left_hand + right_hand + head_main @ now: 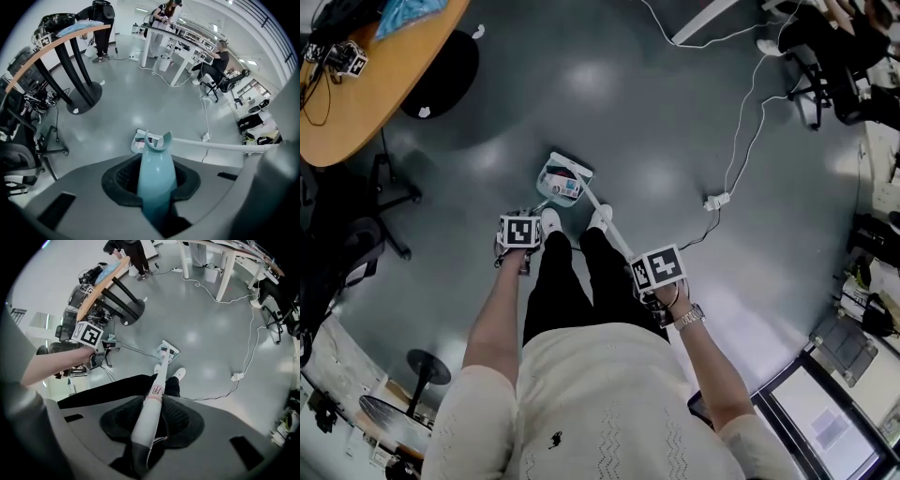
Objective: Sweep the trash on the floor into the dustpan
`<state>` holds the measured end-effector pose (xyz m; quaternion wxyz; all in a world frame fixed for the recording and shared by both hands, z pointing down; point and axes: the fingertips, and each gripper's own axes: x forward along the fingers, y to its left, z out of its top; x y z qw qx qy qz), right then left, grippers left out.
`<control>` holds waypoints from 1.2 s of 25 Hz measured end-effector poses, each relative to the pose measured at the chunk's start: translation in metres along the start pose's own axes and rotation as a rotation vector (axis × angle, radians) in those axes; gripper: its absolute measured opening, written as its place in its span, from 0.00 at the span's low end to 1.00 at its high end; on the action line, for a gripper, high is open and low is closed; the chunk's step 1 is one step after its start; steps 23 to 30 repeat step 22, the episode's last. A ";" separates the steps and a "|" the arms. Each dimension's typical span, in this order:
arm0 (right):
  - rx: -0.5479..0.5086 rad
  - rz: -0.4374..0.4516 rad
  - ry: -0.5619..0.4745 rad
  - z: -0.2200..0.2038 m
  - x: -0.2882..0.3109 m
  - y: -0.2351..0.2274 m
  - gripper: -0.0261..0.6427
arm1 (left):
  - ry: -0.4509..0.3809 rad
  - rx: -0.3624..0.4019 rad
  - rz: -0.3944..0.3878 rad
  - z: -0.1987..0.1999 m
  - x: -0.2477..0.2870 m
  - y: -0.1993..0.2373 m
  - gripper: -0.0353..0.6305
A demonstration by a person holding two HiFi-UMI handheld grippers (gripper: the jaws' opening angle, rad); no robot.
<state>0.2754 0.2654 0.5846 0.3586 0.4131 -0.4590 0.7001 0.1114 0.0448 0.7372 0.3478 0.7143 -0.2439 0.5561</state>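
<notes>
A pale blue dustpan [563, 178] sits on the grey floor just ahead of the person's white shoes, with crumpled packaging trash [562, 187] inside it. My left gripper [518, 242] is shut on the dustpan's teal handle [156, 173], which runs down to the dustpan [146, 141]. My right gripper [660, 281] is shut on the white broom handle [149, 416]. That handle slants down to the dustpan's mouth [167, 351], where the broom head [581, 178] rests. The bristles are hard to make out. In the left gripper view the broom handle [211, 145] crosses from the right.
A round wooden table [366, 89] on a black disc base [445, 70] stands at far left. A white cable with a plug block [717, 201] trails across the floor at right. Office chairs [370, 202], desks [176, 37] and standing people ring the room.
</notes>
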 end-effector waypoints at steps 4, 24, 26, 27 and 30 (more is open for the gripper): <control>0.044 0.001 -0.025 0.001 0.000 0.004 0.22 | 0.007 -0.005 -0.013 -0.003 0.001 0.006 0.19; 0.115 0.012 -0.071 0.008 -0.001 0.015 0.22 | 0.007 0.008 -0.023 -0.004 -0.003 0.015 0.19; 0.115 0.012 -0.071 0.008 -0.001 0.015 0.22 | 0.007 0.008 -0.023 -0.004 -0.003 0.015 0.19; 0.115 0.012 -0.071 0.008 -0.001 0.015 0.22 | 0.007 0.008 -0.023 -0.004 -0.003 0.015 0.19; 0.115 0.012 -0.071 0.008 -0.001 0.015 0.22 | 0.007 0.008 -0.023 -0.004 -0.003 0.015 0.19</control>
